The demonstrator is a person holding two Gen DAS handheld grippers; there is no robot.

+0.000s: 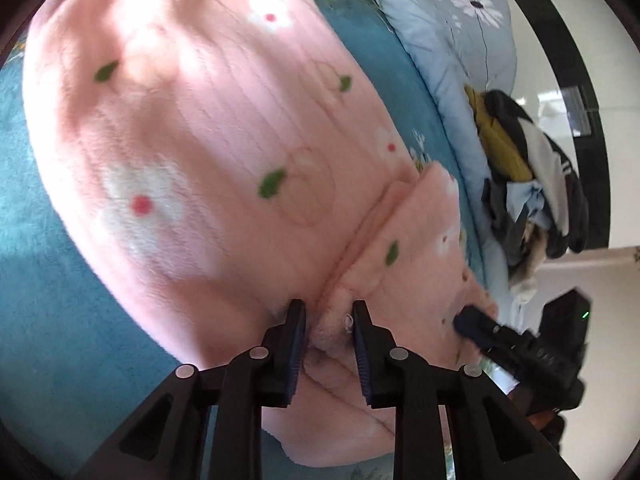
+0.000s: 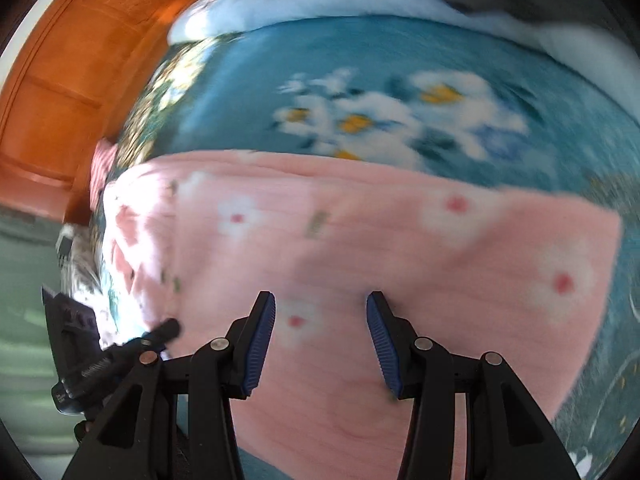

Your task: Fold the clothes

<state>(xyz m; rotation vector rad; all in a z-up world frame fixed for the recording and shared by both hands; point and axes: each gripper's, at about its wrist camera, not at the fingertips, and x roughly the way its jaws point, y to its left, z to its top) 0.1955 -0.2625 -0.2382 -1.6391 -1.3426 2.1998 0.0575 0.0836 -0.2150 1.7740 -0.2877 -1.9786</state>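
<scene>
Left view: clothes pile. Right view: orange headboard.

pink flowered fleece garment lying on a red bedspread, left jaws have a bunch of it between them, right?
Not quite: the bedspread is teal blue, not red, as the left wrist view shows. The pink flowered fleece garment does lie on it, a bunch between the left gripper's jaws.

A home bedroom: a bed with teal flowered bedding, a pale blue quilt and an orange wooden headboard.
</scene>
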